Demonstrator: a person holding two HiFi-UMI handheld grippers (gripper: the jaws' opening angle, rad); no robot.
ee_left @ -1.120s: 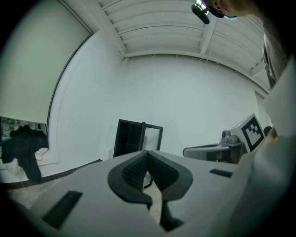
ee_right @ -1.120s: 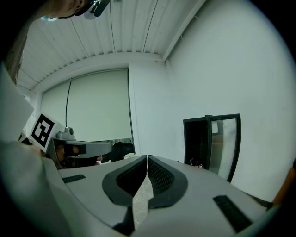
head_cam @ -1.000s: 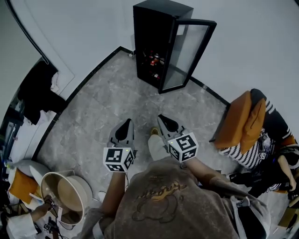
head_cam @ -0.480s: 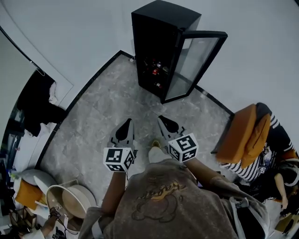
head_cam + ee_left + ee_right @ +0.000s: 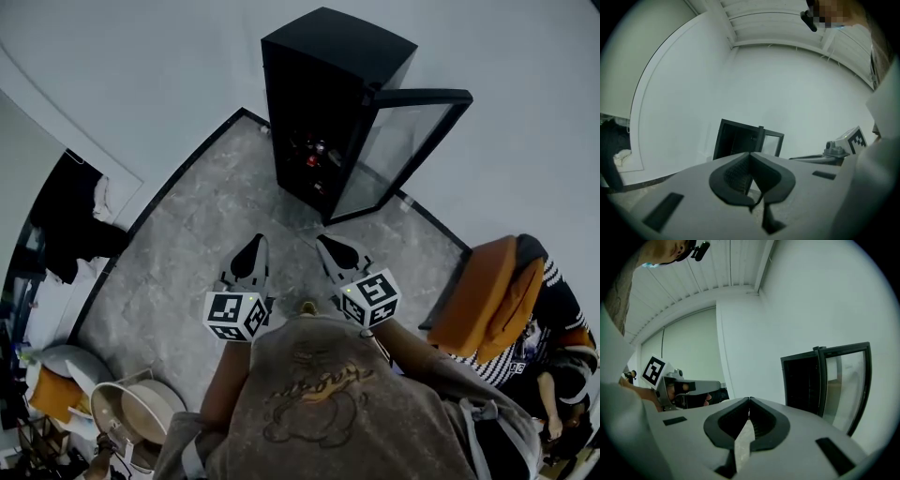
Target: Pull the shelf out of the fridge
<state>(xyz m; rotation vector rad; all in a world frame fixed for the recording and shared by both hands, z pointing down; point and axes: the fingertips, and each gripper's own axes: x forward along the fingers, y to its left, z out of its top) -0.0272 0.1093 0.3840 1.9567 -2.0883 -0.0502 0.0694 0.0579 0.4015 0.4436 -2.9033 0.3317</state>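
Observation:
A tall black fridge (image 5: 323, 84) stands against the white wall, its glass door (image 5: 398, 145) swung open to the right. Inside, dim shelves (image 5: 312, 159) carry small red and dark items. My left gripper (image 5: 253, 246) and right gripper (image 5: 328, 244) hover side by side over the grey floor, well short of the fridge, both shut and empty. The fridge (image 5: 740, 143) shows small ahead in the left gripper view, beyond the left gripper (image 5: 750, 155). In the right gripper view the fridge (image 5: 804, 380) and its door (image 5: 846, 380) stand right of the right gripper (image 5: 749, 401).
An orange chair (image 5: 483, 295) and a seated person in a striped top (image 5: 539, 323) are at the right. A round tan basin (image 5: 141, 412) sits at lower left, dark clothing (image 5: 66, 220) hangs at the left wall. Grey marbled floor (image 5: 187, 244) lies between me and the fridge.
The fridge has come nearer and sits lower in the head view; the basin and the chair have slid toward the frame edges. Both grippers stay shut in the same pose.

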